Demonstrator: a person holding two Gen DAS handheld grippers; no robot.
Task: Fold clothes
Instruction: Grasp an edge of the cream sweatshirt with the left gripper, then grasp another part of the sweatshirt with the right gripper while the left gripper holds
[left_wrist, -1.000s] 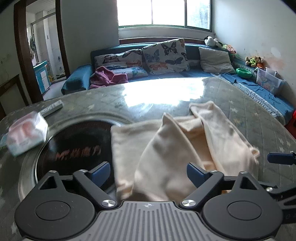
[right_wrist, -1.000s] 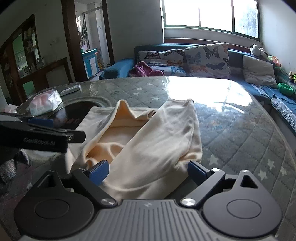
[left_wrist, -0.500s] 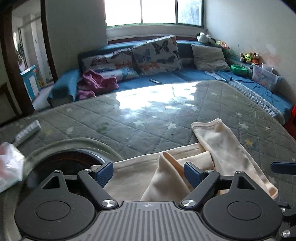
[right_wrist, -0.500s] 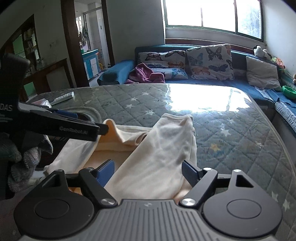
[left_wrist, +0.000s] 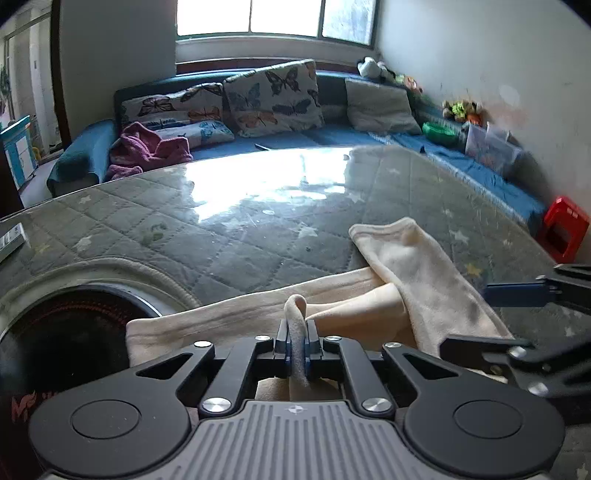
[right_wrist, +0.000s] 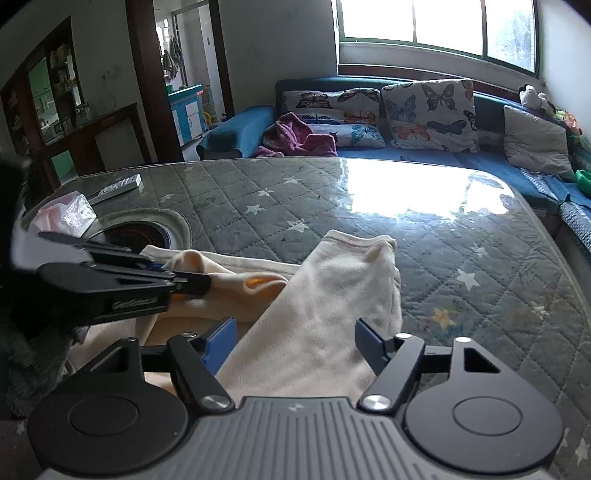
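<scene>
Pinching a raised ridge of the cream garment (left_wrist: 236, 314), the left gripper (left_wrist: 297, 345) is being shown nearest the lens, its jaws closed on the cloth. Alongside, the right gripper (right_wrist: 295, 341) is being held with its jaws spread wide over a folded-over panel of the same garment, nothing being grasped between them. The garment is being displayed rumpled on the quilted table cover (left_wrist: 221, 236), one corner lying over the dark round inset (left_wrist: 62, 343); whether a fold is being made or opened cannot be settled. Only a narrow ridge is being gripped, so slippage is being risked if the cloth is being pulled hard, and a single layer may be lifted while the rest is dragged askew. Farther off, a tissue pack (right_wrist: 72, 214), a remote (right_wrist: 118, 188) and the sofa (left_wrist: 88, 155) are being seen.
</scene>
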